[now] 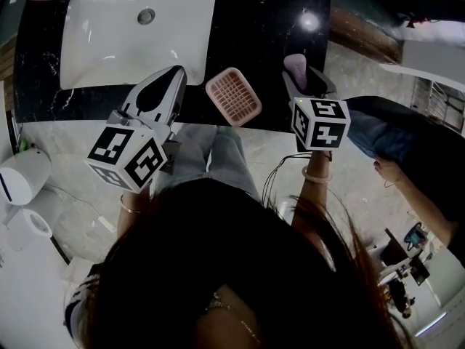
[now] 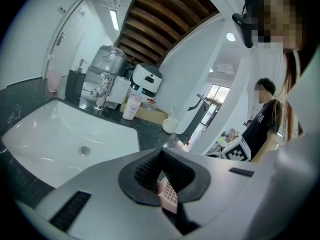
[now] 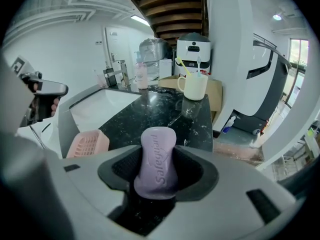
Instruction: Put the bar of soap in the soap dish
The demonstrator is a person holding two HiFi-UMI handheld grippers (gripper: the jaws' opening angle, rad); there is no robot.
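Observation:
A lilac bar of soap (image 3: 157, 164) stands upright between my right gripper's (image 3: 158, 150) jaws, which are shut on its sides. In the head view that gripper (image 1: 301, 73) holds the soap (image 1: 295, 64) over the black counter's front edge, to the right of the pink slotted soap dish (image 1: 232, 97). The dish (image 3: 87, 144) lies empty on the counter, left of and below the soap. My left gripper (image 1: 178, 73) hangs just left of the dish with its tips together and nothing in them. Part of the dish (image 2: 167, 193) shows through the hollow behind the left gripper's (image 2: 162, 151) tips.
A white sink (image 1: 109, 42) is set into the black marble counter (image 1: 269, 20) left of the dish, with a faucet (image 2: 100, 91) behind it. A cup with toothbrushes (image 3: 195, 86) stands at the counter's far end. Another person (image 1: 407, 144) stands at the right.

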